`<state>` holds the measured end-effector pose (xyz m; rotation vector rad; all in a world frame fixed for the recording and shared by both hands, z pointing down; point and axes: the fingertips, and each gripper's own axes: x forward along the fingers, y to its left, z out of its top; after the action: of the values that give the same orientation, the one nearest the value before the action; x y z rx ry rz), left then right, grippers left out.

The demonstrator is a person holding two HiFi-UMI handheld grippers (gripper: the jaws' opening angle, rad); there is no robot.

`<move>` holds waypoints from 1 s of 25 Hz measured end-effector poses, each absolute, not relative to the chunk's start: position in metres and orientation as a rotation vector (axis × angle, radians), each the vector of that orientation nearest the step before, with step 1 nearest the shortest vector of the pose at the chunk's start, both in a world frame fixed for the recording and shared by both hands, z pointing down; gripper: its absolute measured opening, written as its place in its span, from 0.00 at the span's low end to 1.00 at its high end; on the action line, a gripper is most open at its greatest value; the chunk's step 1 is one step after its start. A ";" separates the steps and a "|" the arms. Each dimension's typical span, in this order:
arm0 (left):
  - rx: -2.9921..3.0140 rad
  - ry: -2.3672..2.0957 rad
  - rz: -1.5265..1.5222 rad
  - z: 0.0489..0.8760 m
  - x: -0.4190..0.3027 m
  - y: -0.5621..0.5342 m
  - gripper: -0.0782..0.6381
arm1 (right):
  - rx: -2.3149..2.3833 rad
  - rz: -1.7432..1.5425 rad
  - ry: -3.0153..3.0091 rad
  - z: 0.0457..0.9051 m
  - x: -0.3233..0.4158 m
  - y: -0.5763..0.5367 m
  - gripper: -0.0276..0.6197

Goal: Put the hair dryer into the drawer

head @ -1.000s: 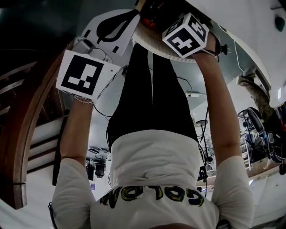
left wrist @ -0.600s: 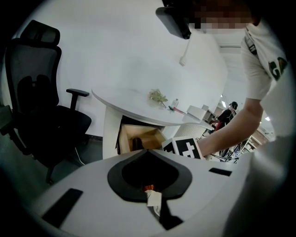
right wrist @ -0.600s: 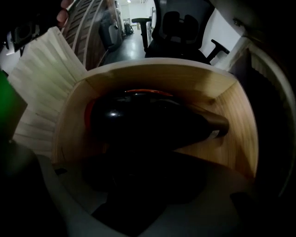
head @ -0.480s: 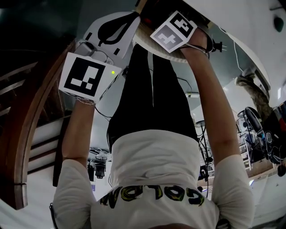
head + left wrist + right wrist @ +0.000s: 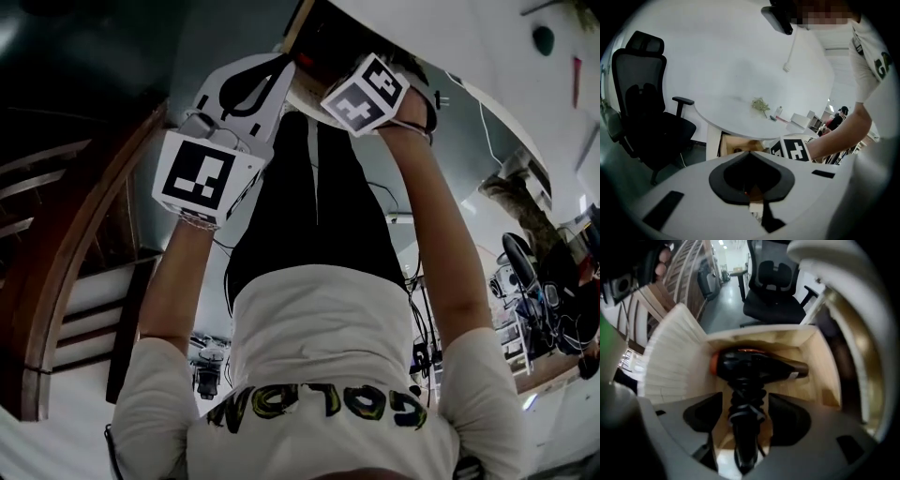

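A black hair dryer (image 5: 754, 366) with an orange ring lies on its side in the open wooden drawer (image 5: 825, 366). My right gripper (image 5: 746, 418) points down into the drawer. Its jaws have just been opening and stand wide, with the dryer's coiled handle between them and a gap on each side. In the head view its marker cube (image 5: 366, 94) is at the drawer's edge (image 5: 302, 86). My left gripper (image 5: 750, 180) is shut on nothing. It hangs to the left of the drawer (image 5: 733, 144), below the round white table (image 5: 754, 79), and the head view shows it (image 5: 239, 89) beside the right one.
A black office chair (image 5: 642, 117) stands left of the table. A small green sprig (image 5: 760, 105) and small items lie on the tabletop. A white slatted panel (image 5: 670, 362) borders the drawer's left side. A curved wooden rail (image 5: 56, 281) runs down the left.
The right gripper's marker cube has turned and sits a little further left at the drawer. The left gripper's cube now shows closer to the drawer. Both hands stay near the same place.
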<state>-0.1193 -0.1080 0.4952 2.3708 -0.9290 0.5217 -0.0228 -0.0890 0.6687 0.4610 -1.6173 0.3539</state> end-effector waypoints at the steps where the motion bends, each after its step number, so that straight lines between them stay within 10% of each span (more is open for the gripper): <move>1: 2.366 -0.937 0.515 0.491 -0.106 -0.109 0.12 | 0.456 0.371 -1.631 0.662 -0.010 -0.087 0.52; 9: 2.386 -0.987 0.459 0.456 0.078 -0.139 0.12 | 0.639 0.421 -1.841 0.589 0.175 -0.118 0.39; 25: 2.559 -1.181 0.150 0.206 0.101 -0.116 0.12 | 1.264 0.305 -2.391 0.236 0.215 -0.118 0.16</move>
<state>0.1012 -0.1156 0.2059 2.5594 -1.1807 0.1503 0.2151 -0.1175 0.2360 1.2644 -2.3906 0.3045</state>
